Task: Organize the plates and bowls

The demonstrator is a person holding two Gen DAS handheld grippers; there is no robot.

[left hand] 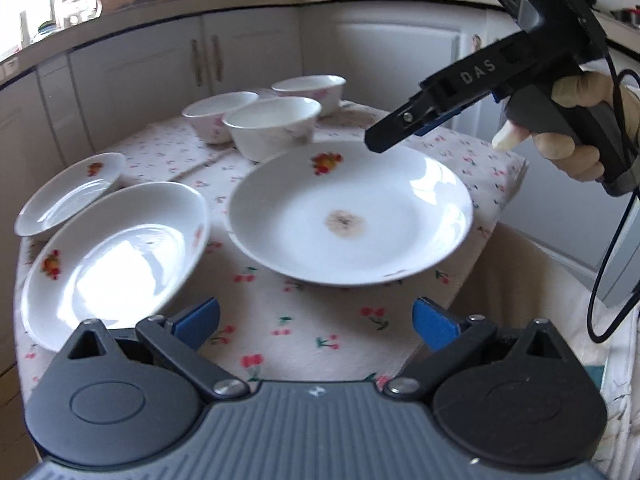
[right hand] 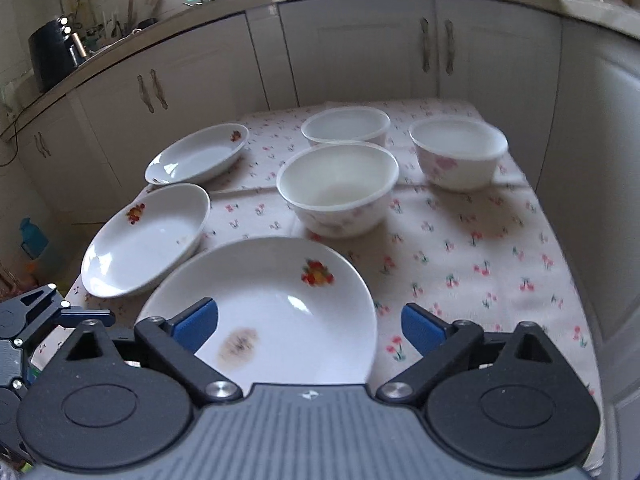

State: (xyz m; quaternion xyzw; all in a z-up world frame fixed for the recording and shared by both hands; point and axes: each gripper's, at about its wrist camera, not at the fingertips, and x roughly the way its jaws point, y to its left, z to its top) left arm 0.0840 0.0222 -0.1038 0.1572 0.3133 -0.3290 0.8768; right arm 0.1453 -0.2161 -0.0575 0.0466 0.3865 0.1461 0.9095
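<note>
A person's two handheld grippers hover over a table spread with a cherry-print cloth (right hand: pixel 460 256). The left gripper (left hand: pixel 316 322) has its blue-padded jaws spread wide with nothing between them; the right gripper (right hand: pixel 310 326) also stands spread, above the near rim of a large stained plate (right hand: pixel 280 312) without pinching it. Left of that plate lie a second plate (right hand: pixel 148 240) and, farther back, a third (right hand: pixel 198 154). Beyond them three white bowls (right hand: pixel 340 184) cluster near the table's far edge, before white cabinets (right hand: pixel 360 48).
</note>
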